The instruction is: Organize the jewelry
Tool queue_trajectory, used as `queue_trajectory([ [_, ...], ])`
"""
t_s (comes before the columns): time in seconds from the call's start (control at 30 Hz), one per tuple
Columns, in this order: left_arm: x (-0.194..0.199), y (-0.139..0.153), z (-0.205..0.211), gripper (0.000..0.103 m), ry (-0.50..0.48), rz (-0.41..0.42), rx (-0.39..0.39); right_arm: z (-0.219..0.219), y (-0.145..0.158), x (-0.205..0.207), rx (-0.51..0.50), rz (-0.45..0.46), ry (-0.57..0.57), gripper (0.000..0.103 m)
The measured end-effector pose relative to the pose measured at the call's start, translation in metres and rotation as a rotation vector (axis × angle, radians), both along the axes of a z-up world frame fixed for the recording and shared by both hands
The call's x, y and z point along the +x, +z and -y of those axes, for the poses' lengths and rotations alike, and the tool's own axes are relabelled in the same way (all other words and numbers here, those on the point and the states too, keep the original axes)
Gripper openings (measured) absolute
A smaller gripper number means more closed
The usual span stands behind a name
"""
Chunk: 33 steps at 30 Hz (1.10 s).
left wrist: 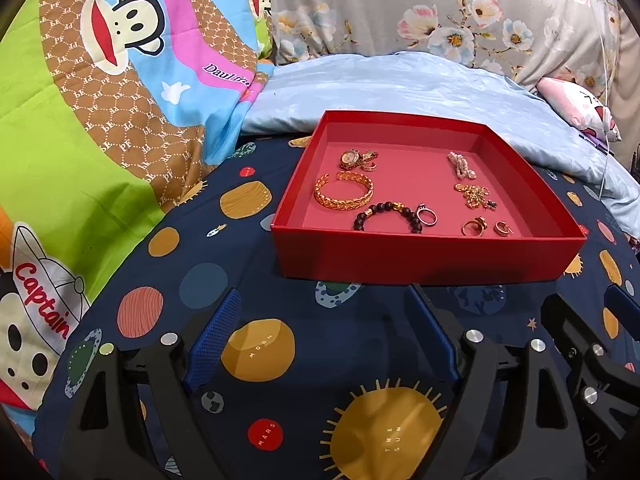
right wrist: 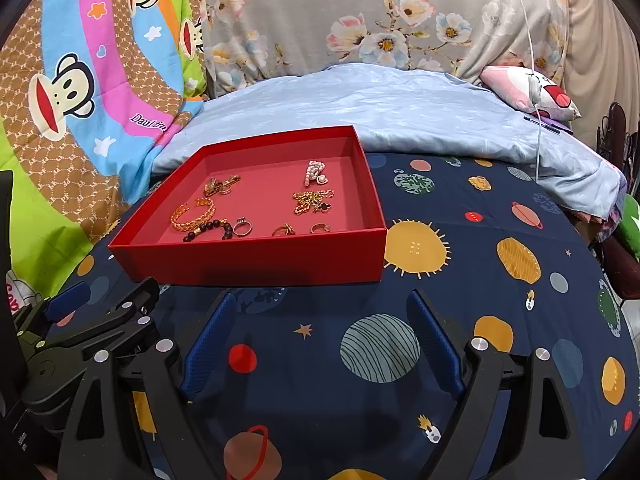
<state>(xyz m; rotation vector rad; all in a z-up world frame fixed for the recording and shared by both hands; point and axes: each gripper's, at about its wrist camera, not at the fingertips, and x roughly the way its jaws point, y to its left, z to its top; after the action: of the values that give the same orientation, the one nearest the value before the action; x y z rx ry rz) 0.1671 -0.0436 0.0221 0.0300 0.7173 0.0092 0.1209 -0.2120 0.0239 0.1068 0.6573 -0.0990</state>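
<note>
Both views are bright and evenly lit, colours strong. The red box [left wrist: 424, 258] throws a soft shadow forward onto the bedsheet [left wrist: 280, 288]. Focus is sharp at centre; fisheye bending curves everything outward, and the corners go black

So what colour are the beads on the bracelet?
Dark, near-black beads with a few gold ones at the top; clearest in the left wrist view.
</note>
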Motion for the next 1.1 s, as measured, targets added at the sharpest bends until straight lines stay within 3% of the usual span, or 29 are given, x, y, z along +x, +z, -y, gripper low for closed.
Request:
queue_trajectory([
  [0.17,0.0020,-0.0020,0.0029,0.081,0.024,-0.011,0.036,-0.0031,0.0003,0.0000,-0.041,-0.006,-0.029,0.086],
  [1.1,-0.0034,0.0025,0.0017,0.081,0.020,0.019,0.023,-0.0023,0.0003,0.0000,-0.023,0.002,-0.018,0.086],
])
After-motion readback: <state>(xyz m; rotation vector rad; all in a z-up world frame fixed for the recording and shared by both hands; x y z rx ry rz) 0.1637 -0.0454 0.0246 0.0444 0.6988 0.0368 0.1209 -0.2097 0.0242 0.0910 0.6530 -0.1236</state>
